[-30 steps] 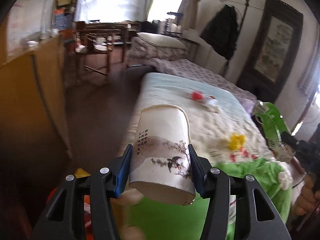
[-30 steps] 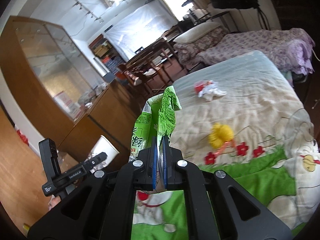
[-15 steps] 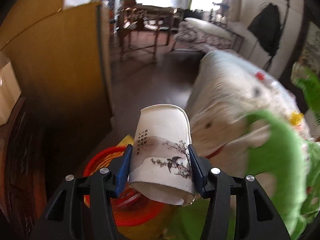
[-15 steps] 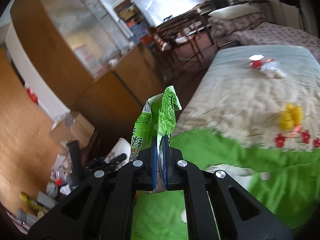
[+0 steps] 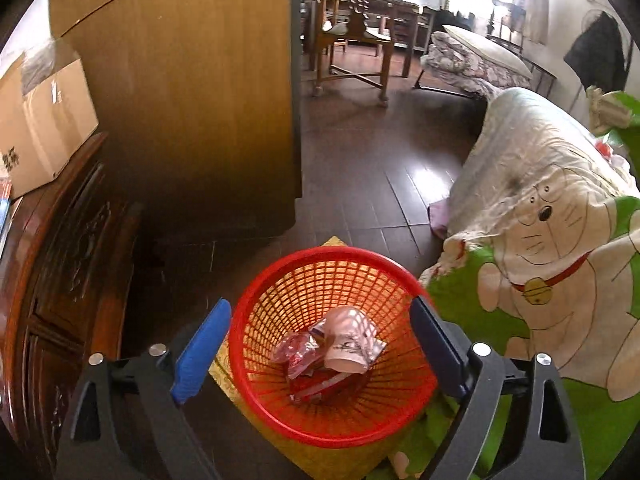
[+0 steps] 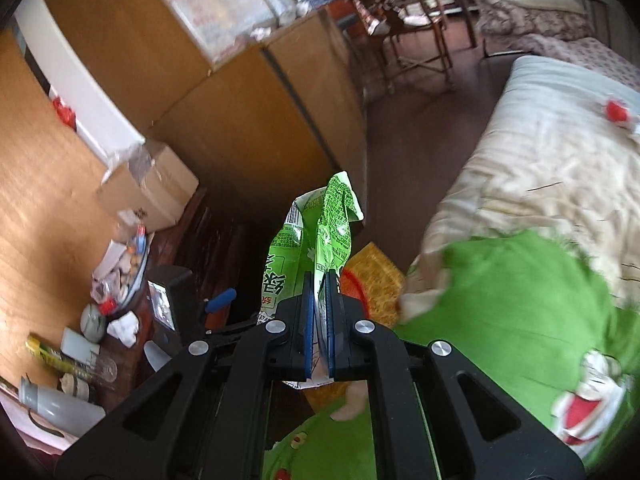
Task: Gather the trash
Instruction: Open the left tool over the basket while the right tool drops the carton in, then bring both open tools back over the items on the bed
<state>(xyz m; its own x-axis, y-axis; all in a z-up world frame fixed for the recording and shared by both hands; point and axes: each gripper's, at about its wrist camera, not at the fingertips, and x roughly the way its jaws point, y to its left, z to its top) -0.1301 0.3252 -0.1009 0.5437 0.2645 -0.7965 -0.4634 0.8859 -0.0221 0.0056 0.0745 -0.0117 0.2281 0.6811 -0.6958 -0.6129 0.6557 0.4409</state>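
Cup (image 5: 347,344) dropped into bin (image 5: 256,312) | left gripper (image 5: 320,332) jaws just opened wide, empty | right gripper (image 6: 319,320) clamps green wrapper (image 6: 320,236), bin just ahead beneath it

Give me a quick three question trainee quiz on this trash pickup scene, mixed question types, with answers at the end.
1. True or false: the left tool grips the paper cup.
2. What does the right tool hold? A) green wrapper B) yellow flower C) red cap
3. Fill in: the cup lies inside the red ____.

Key
1. False: its jaws have just opened wide, and the cup lies in the basket.
2. A, the green wrapper.
3. basket.
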